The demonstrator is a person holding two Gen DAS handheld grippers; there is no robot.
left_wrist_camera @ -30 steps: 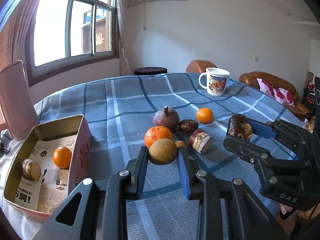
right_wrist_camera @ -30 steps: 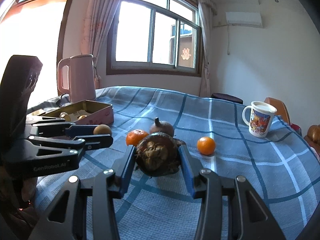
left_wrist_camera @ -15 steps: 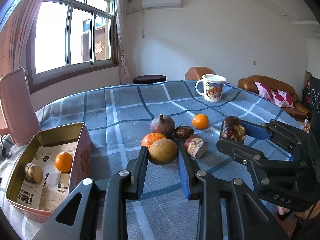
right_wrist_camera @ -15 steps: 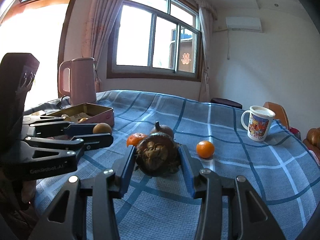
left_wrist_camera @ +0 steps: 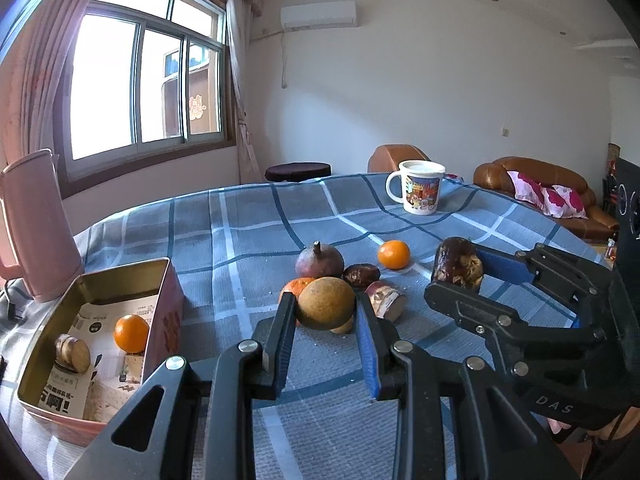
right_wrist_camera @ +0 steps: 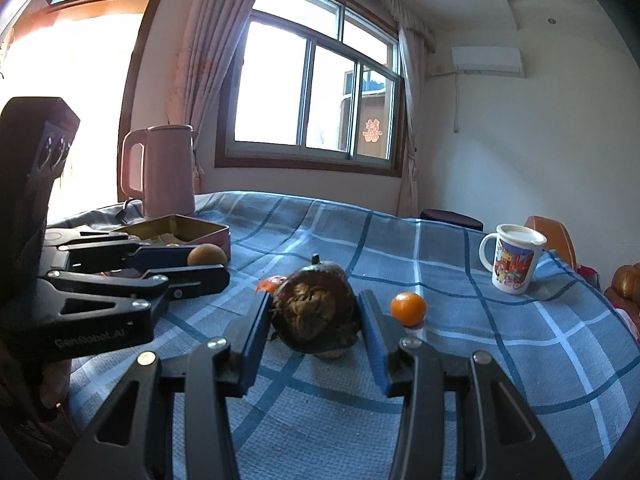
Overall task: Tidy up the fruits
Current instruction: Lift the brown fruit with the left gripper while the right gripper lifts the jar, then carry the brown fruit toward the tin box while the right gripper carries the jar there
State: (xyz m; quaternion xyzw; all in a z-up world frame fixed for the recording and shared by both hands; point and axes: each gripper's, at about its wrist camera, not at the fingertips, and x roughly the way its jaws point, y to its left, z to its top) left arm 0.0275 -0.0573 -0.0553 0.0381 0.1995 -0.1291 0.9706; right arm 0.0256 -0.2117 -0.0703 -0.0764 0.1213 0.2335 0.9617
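My left gripper (left_wrist_camera: pixel 325 312) is shut on a round tan-brown fruit (left_wrist_camera: pixel 326 307), held above the blue checked cloth. My right gripper (right_wrist_camera: pixel 314 316) is shut on a dark, wrinkled brown fruit (right_wrist_camera: pixel 316 312); in the left wrist view that fruit (left_wrist_camera: pixel 458 261) shows at the right. On the cloth lie a purple fruit with a stem (left_wrist_camera: pixel 319 261), an orange (left_wrist_camera: pixel 298 285) partly hidden behind the held fruit, a tangerine (left_wrist_camera: pixel 394 254), a small dark fruit (left_wrist_camera: pixel 362 275) and a cut piece (left_wrist_camera: pixel 386 299). An open tin box (left_wrist_camera: pixel 44 340) at the left holds an orange (left_wrist_camera: pixel 131 333) and a brown round piece (left_wrist_camera: pixel 73 353).
A pink kettle (left_wrist_camera: pixel 34 228) stands behind the tin at the left edge. A white printed mug (left_wrist_camera: pixel 420 192) stands far back on the table. Brown leather seats (left_wrist_camera: pixel 548 188) and a dark stool (left_wrist_camera: pixel 298 171) lie beyond the table.
Both views have tilted upward slightly, so the table and fruit sit lower in the frames. Each gripper keeps its fruit.
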